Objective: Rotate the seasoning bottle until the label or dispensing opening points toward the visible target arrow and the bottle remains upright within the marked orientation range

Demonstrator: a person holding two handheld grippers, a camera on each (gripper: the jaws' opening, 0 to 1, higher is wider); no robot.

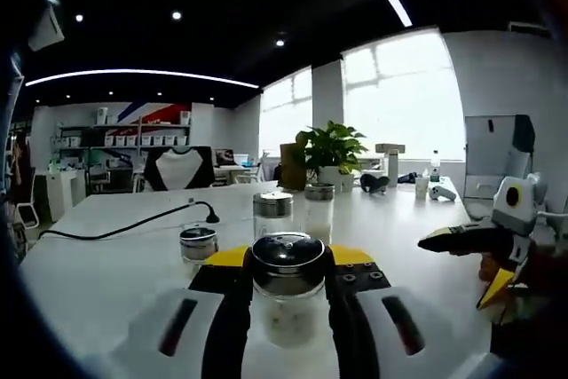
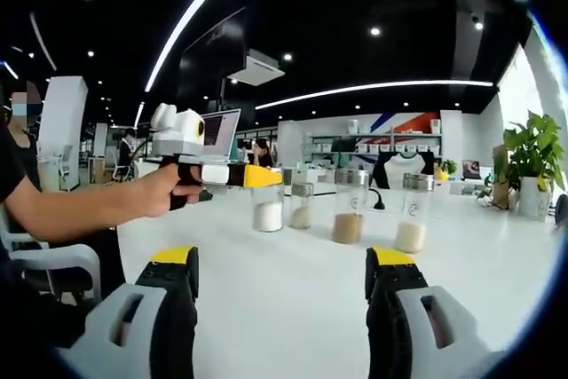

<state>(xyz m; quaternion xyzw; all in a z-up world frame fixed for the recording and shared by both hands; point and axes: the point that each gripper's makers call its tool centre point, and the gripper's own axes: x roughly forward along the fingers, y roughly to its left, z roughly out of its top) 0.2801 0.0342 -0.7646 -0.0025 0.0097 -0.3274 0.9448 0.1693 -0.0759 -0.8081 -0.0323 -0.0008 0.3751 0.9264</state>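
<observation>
One bottle [image 1: 287,295] pinched, upright on table [image 1: 115,264].
Left gripper [image 1: 287,308] jaws clamp its glass sides, lid betw. tips; right gripper [image 2: 282,277] spread wide, holding nothing.

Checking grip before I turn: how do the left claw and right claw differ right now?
The left claw is closed on a seasoning bottle; the right claw is open with nothing between its jaws. The left claw's bottle is raised off the white table; the right claw hovers over bare tabletop. Both have yellow-tipped black jaws.
</observation>
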